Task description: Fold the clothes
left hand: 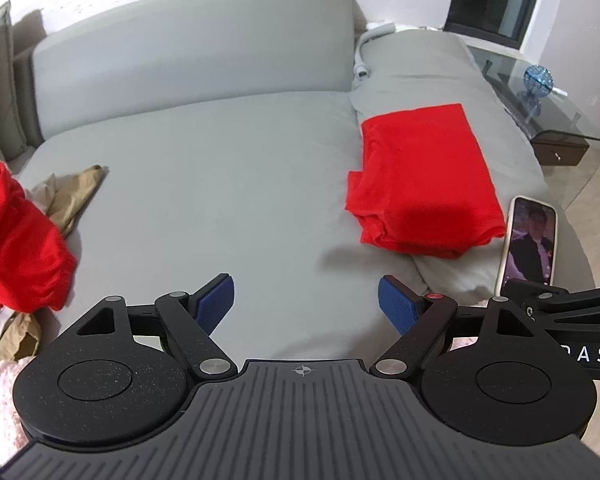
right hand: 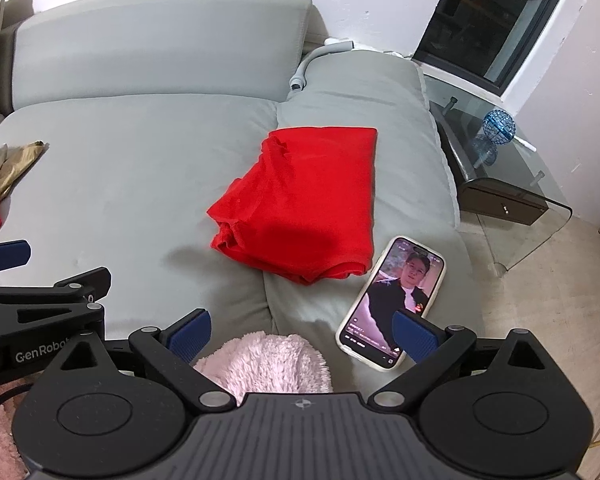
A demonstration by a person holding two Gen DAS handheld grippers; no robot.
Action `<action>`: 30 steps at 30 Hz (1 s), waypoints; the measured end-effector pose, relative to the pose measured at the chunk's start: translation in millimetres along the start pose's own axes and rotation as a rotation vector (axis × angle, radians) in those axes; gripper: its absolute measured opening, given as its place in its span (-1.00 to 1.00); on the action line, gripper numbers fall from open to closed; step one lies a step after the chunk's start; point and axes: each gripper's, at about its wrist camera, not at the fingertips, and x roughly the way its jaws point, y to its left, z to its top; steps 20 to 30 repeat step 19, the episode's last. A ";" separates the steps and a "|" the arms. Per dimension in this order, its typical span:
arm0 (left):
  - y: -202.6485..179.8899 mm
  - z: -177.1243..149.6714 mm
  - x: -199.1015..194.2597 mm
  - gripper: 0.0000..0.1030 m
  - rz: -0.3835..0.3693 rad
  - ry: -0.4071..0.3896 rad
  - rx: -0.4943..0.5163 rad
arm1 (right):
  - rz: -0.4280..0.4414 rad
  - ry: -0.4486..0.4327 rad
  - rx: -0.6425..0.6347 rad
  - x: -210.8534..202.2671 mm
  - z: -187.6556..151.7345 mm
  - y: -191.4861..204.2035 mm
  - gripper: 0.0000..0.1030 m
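A folded red garment (left hand: 424, 178) lies on the right cushion of the grey sofa (left hand: 204, 184); it also shows in the right wrist view (right hand: 300, 204). A heap of unfolded clothes, red (left hand: 16, 240) and tan (left hand: 74, 192), lies at the sofa's left. My left gripper (left hand: 306, 304) is open and empty above the sofa's front middle. My right gripper (right hand: 302, 334) is open and empty, over a pink fluffy cloth (right hand: 268, 364) at the sofa's front edge. The left gripper's body (right hand: 40, 312) shows at the left of the right wrist view.
A phone (right hand: 392, 304) with its screen lit lies on the cushion right of the folded garment. A glass side table (right hand: 512, 184) with a blue ball ornament (right hand: 498, 122) stands right of the sofa. A white cable (right hand: 312, 62) lies by the backrest.
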 end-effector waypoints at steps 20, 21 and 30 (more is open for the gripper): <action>-2.1 -0.5 0.7 0.63 0.007 -0.004 0.003 | -0.003 0.002 -0.004 0.1 -0.3 -2.2 0.91; -2.1 -0.5 0.7 0.63 0.007 -0.004 0.003 | -0.003 0.002 -0.004 0.1 -0.3 -2.2 0.91; -2.1 -0.5 0.7 0.63 0.007 -0.004 0.003 | -0.003 0.002 -0.004 0.1 -0.3 -2.2 0.91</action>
